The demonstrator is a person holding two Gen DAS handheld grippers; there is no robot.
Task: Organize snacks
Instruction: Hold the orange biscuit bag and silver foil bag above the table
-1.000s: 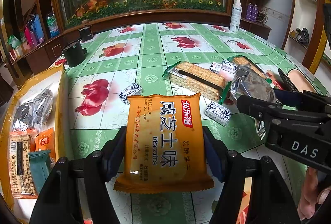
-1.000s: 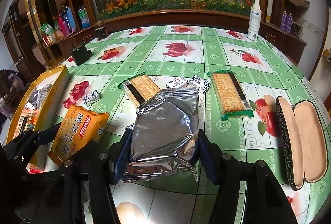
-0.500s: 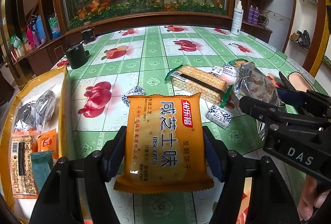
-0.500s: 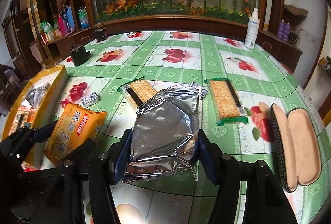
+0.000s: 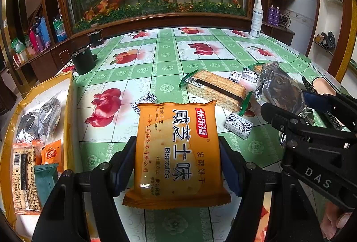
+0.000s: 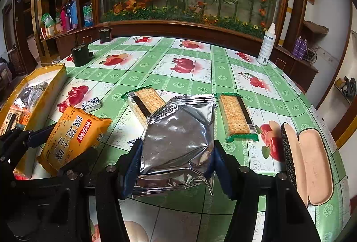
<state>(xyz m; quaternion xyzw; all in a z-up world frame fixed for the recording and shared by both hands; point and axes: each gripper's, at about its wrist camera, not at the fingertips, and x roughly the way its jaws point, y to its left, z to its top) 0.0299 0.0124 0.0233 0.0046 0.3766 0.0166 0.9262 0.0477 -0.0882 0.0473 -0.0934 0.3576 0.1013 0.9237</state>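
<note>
My left gripper (image 5: 177, 166) is shut on an orange biscuit packet (image 5: 178, 152) and holds it above the table; the packet also shows in the right wrist view (image 6: 73, 137). My right gripper (image 6: 176, 166) is shut on a silver foil snack bag (image 6: 178, 139), also seen in the left wrist view (image 5: 281, 90). A yellow box (image 5: 69, 108) with several snacks in it stands at the left. Two green-wrapped cracker packs (image 6: 145, 103) (image 6: 236, 117) and small black-and-white candies (image 5: 238, 126) lie on the table.
The table has a green tablecloth with fruit prints (image 6: 191, 63). An open glasses case (image 6: 308, 159) lies at the right edge. A black cup (image 5: 83, 61) and a white spray bottle (image 6: 266, 45) stand at the back. A wooden ledge with plants runs behind.
Both grippers have risen and drawn back a little with their packets still held. The table items have not moved.
</note>
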